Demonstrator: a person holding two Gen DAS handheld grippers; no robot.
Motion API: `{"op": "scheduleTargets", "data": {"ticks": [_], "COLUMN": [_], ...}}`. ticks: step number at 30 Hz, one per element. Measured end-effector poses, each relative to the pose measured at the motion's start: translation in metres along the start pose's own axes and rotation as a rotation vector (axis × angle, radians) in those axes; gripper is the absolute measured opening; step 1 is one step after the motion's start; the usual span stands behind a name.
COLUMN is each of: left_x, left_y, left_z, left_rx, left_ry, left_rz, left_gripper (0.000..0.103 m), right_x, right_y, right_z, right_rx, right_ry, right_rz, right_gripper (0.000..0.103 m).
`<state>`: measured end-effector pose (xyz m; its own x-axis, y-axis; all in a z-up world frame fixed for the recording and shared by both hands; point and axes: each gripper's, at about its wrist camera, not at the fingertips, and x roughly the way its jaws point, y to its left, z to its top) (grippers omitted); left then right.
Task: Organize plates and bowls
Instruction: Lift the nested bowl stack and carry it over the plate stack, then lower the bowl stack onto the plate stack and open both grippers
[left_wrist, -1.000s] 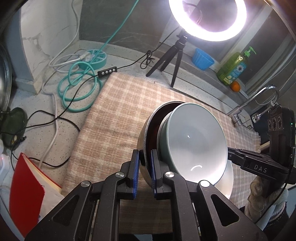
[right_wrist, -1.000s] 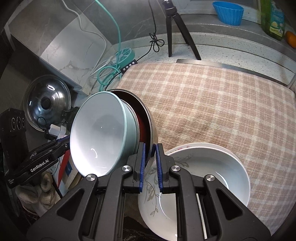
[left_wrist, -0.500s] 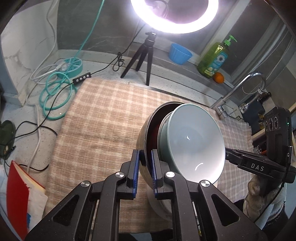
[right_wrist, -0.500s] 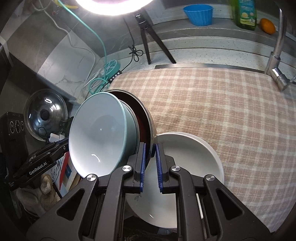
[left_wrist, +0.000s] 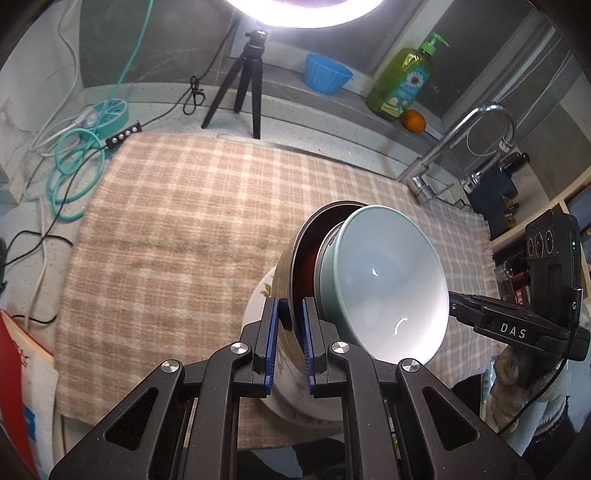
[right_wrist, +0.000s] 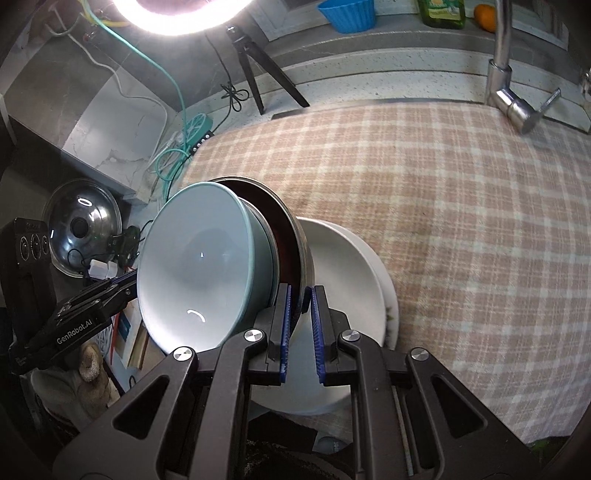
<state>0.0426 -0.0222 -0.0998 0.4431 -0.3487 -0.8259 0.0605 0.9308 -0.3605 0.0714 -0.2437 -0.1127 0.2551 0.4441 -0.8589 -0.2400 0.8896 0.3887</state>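
A pale teal bowl (left_wrist: 388, 284) nests in a steel bowl with a dark red inside (left_wrist: 301, 254). Both are held tilted above white plates (left_wrist: 258, 295) on the checked cloth. My left gripper (left_wrist: 290, 339) is shut on the steel bowl's rim from one side. My right gripper (right_wrist: 300, 332) is shut on the opposite rim (right_wrist: 295, 236). In the right wrist view the teal bowl (right_wrist: 195, 266) faces left and the white plates (right_wrist: 347, 266) lie under and behind the bowls. Each gripper shows in the other's view.
The checked cloth (left_wrist: 184, 221) covers the counter. Behind it stand a ring light tripod (left_wrist: 243, 85), a blue cup (left_wrist: 327, 75), a green soap bottle (left_wrist: 404, 81), an orange (left_wrist: 413, 121) and a tap (left_wrist: 461, 147). Cables (left_wrist: 74, 155) lie left. A pot lid (right_wrist: 83, 229) lies left.
Both grippers have lifted the nested bowls higher and drawn back from the plates. The views widened to show the tap and sill. The grip on the rim has not changed.
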Motion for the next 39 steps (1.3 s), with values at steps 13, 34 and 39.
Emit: {"op": "scheduleTargets", "data": {"ticks": [13, 34, 39], "left_x": [0.016, 0.017, 0.017], "left_y": [-0.015, -0.016, -0.017], "left_z": [-0.015, -0.016, -0.016], "left_rx": [0.012, 0.007, 0.004], "left_ry": [0.056, 0.054, 0.054], "left_rz": [-0.001, 0.016, 0.015], "left_gripper": [0.010, 0.008, 0.008], "right_x": [-0.004, -0.007, -0.007], "right_y": [-0.021, -0.022, -0.023], "right_z": [-0.017, -0.025, -0.026], "right_rx": [0.040, 0.014, 0.013], "right_ry": [0.022, 0.041, 0.044], "right_rz": [0.001, 0.006, 0.009], "right_gripper": [0.012, 0.013, 0.013]}}
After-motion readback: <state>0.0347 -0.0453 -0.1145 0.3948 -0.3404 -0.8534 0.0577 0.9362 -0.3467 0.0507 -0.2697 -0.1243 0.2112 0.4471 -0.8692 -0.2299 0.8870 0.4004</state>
